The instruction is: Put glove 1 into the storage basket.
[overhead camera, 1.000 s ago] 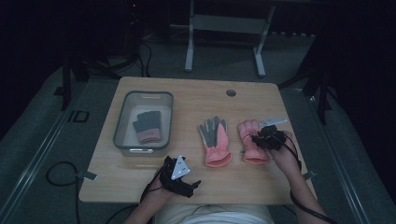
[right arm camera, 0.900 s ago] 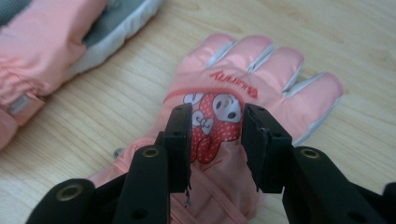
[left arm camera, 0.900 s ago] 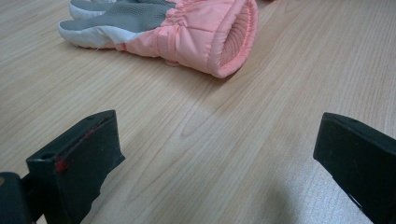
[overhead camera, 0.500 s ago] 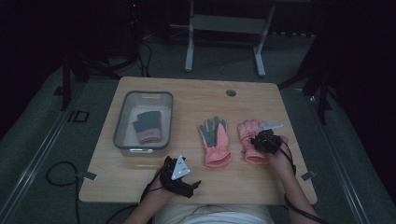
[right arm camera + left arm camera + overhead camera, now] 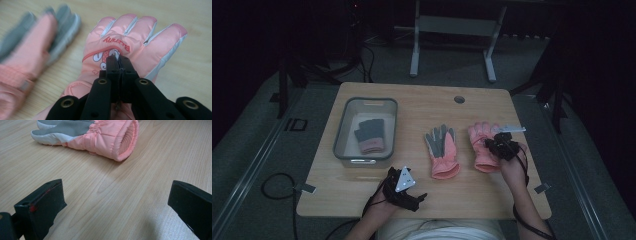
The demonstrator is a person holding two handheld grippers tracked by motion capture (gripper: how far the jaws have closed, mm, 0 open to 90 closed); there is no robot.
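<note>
Glove with the print (image 5: 140,37): lay back-up at four o'clock on table (image 5: 412,100), fingers toward twelve, just beside second pink glove (image 5: 442,150) at its nine o'clock. Was pinched near the print by right gripper (image 5: 118,58), with jaws just closing and pressed together on a thin fold of fabric, by the look of it. Left gripper (image 5: 115,202) kept at six o'clock, jaws wide apart, with nothing between. Judged as the grasp step of a pick-up. Next called for a steady lift without losing the fold, then probably carrying toward ten o'clock, to bin (image 5: 343,150) with grey glove (image 5: 369,135)
</note>
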